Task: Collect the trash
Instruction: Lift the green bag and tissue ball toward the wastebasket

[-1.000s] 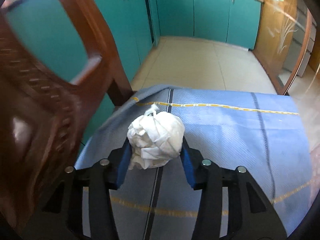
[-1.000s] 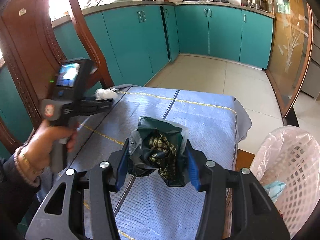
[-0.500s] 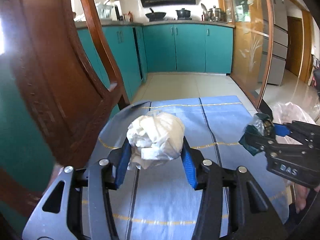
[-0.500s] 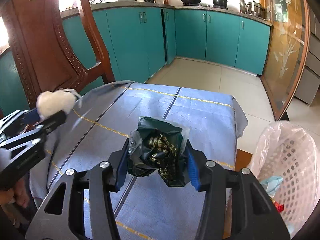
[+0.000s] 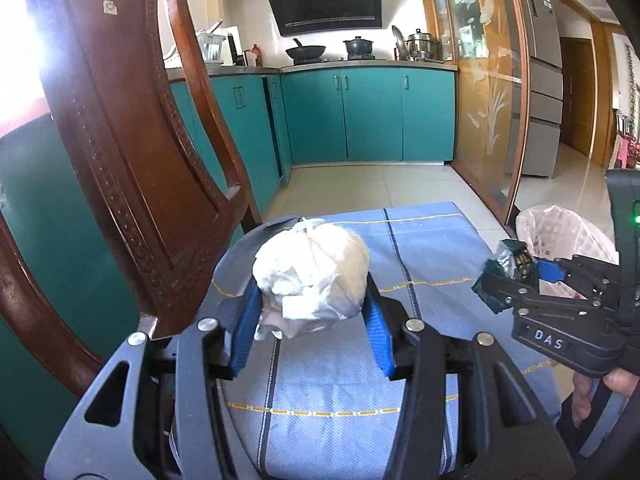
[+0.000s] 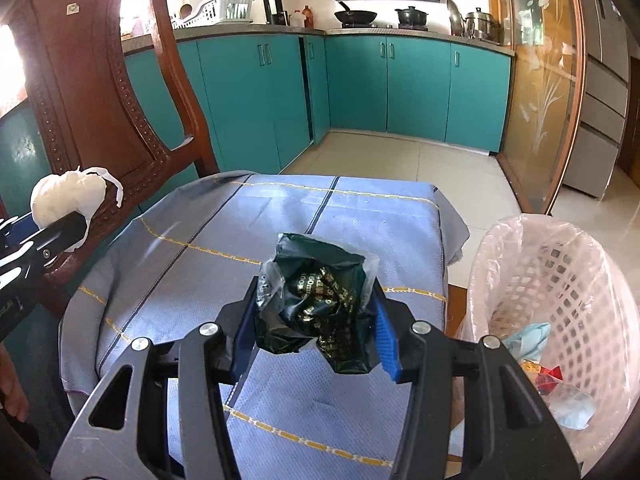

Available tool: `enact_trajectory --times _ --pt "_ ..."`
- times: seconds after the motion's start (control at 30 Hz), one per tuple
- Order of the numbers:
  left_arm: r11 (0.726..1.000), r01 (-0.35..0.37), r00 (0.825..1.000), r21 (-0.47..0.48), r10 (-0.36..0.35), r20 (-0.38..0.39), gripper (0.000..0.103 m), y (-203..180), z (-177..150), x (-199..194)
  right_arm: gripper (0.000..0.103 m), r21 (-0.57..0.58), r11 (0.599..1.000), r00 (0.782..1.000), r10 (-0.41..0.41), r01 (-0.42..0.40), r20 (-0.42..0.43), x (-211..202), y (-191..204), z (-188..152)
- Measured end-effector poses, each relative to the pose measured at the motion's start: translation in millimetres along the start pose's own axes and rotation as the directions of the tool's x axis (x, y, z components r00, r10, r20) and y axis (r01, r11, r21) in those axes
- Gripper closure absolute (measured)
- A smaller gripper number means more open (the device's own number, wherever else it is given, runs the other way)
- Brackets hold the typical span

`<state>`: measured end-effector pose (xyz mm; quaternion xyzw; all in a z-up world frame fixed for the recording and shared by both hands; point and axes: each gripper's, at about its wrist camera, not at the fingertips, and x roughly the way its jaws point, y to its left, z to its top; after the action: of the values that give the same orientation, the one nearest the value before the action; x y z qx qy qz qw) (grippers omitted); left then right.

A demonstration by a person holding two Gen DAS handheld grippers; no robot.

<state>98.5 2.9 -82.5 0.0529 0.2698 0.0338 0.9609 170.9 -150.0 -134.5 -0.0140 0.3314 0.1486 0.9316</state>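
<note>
My left gripper (image 5: 310, 320) is shut on a crumpled white paper ball (image 5: 312, 278) and holds it above the blue cloth-covered table (image 5: 424, 248). The ball also shows at the left of the right wrist view (image 6: 66, 198). My right gripper (image 6: 316, 336) is shut on a crumpled dark green wrapper (image 6: 316, 304) above the table's right part; the wrapper also shows in the left wrist view (image 5: 506, 276). A pink basket with a plastic liner (image 6: 560, 276) stands right of the table and holds several bits of trash.
A carved wooden chair (image 5: 132, 152) stands at the table's left side, close to my left gripper. Teal kitchen cabinets (image 6: 416, 88) line the far wall across a tiled floor. A glass-panelled wooden door (image 6: 544, 92) is at the right.
My left gripper has lifted the white paper ball off the table and swung away from the chair. My right gripper has kept hold of the green wrapper and barely moved.
</note>
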Motion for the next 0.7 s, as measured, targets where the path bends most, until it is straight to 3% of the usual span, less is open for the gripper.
enact_trajectory --times 0.7 --pt "1.000 0.014 1.000 0.016 -0.014 0.001 0.054 1.2 -5.0 -2.3 0.052 -0.034 0.999 0.999 -0.035 0.035 0.023 -3.8 5.0 -2.4"
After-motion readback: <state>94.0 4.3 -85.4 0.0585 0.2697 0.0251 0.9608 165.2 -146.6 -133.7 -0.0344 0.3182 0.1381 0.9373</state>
